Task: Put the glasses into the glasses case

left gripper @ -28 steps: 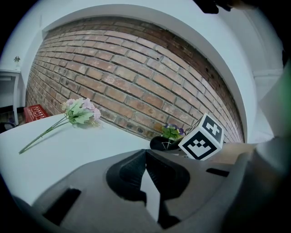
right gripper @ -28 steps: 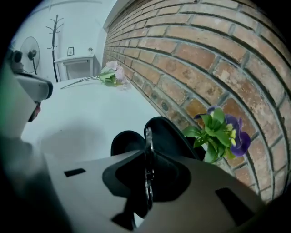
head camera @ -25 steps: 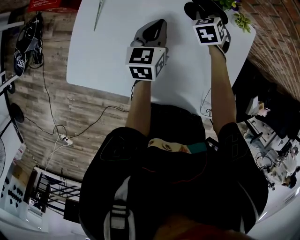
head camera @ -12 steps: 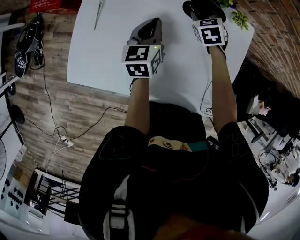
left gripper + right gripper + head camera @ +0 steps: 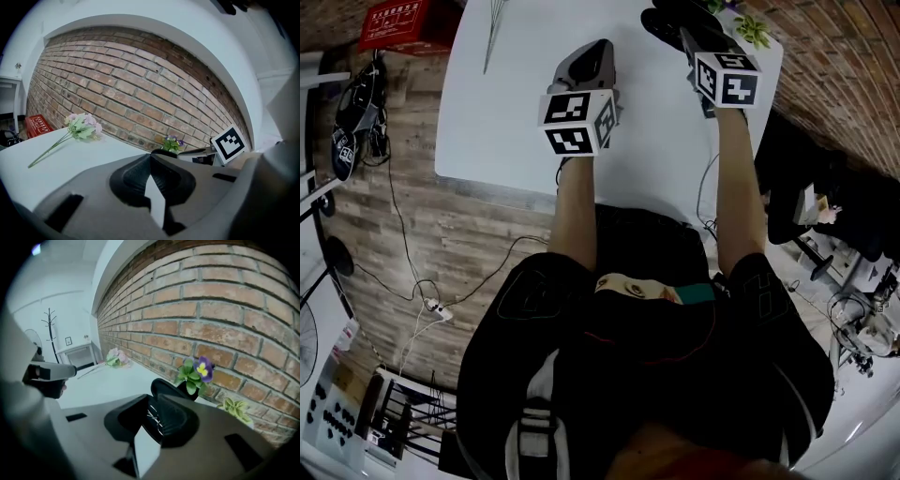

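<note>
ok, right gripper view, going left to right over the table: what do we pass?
left gripper → pink flower sprig → purple flower → green-and-yellow leaves

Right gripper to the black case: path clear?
Likely yes: the black case sits just ahead of the right gripper, nothing between. Its jaws have just been closing; whether they hold anything is unclear.

White table (image 5: 516, 94), red-brown brick wall (image 5: 211, 301), black glasses case (image 5: 164, 387), purple-and-yellow flower (image 5: 204, 367), black-and-white patterned cubes (image 5: 574, 122), grey-brown plank floor (image 5: 441, 244)
</note>
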`<state>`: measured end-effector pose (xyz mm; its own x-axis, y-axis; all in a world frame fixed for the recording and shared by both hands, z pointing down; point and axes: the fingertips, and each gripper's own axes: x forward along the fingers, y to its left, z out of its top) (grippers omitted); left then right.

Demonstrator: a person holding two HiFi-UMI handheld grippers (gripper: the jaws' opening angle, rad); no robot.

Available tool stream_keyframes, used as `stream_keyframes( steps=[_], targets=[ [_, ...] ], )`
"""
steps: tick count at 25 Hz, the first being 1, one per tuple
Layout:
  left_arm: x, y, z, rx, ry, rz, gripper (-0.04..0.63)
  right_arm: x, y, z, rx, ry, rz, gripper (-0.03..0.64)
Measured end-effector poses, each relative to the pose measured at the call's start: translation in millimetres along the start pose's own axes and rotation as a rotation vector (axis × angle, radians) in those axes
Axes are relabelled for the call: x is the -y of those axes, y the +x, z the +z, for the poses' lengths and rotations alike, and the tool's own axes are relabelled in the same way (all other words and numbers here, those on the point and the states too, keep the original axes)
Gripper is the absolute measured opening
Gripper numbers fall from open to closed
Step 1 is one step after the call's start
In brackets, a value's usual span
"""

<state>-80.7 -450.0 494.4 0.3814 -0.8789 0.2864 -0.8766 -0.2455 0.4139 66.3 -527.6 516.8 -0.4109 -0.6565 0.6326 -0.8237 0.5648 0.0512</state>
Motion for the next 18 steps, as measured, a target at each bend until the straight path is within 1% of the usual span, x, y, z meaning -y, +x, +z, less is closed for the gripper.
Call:
stream_keyframes(
  steps=[2,6,9,14,18],
  targets=[
    [3.9,-6.0,5.7,0.009,0.007,0.0,-0.002,2.4,-17.0,11.9,0.054,0.033,-0.025,0.043],
    [17.1,-20.0,16.2,0.035,0.022,-0.003,-0.002,3.3,-56.1,28.7,0.158,0.108,-0.067,0.006],
    [27.5,-34.5,25.5,0.058,0.046,-0.014,-0.002,-1.6,-85.0,37.4,0.214,0.103,-0.12,0.005],
    [37.1,-68.2,42.5,0.099,0.09,-0.013,-0.002,-23.0,-139.2,56.8,0.375,0.191,-0.146,0.005],
    [52.3,-96.1,67.0,0.158,0.149,-0.025,-0.002,-54.4,-176.1,62.7,0.448,0.128,-0.152,0.003]
  ],
)
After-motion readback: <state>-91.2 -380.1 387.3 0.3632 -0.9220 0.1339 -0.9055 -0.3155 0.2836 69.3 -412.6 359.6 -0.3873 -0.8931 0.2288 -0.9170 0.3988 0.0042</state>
